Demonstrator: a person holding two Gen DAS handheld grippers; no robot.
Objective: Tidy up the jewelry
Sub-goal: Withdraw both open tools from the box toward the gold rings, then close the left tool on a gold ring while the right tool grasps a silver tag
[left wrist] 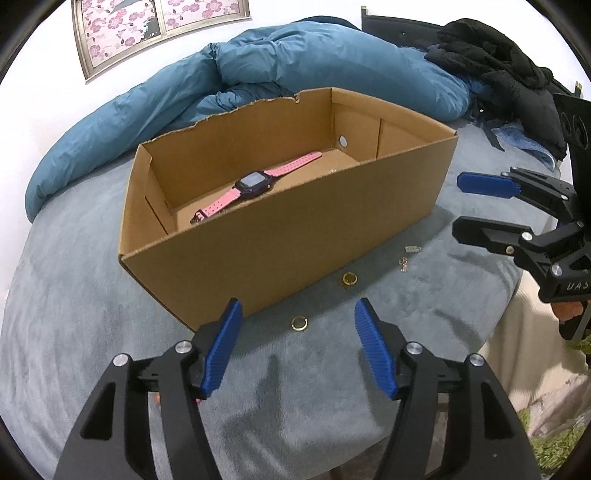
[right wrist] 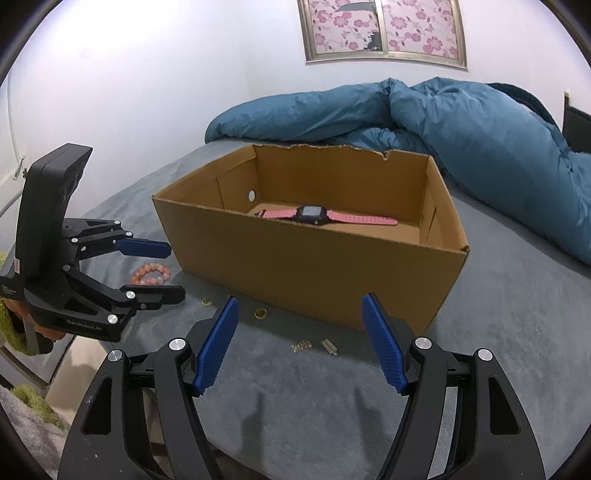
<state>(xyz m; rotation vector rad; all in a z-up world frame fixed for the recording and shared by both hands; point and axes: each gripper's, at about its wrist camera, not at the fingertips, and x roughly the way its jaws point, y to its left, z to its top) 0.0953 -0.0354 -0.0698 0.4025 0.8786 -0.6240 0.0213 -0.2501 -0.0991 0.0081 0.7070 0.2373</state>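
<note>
An open cardboard box stands on the grey bed cover. A pink-strapped watch lies inside it. In front of the box lie two gold rings and two small silver pieces. A pink bead bracelet lies left of the box. My left gripper is open, with one gold ring between its fingers. My right gripper is open and empty above the silver pieces.
A rumpled blue duvet lies behind the box. Black clothes lie at the back right. The bed's edge runs close on the right. A framed flower picture hangs on the white wall.
</note>
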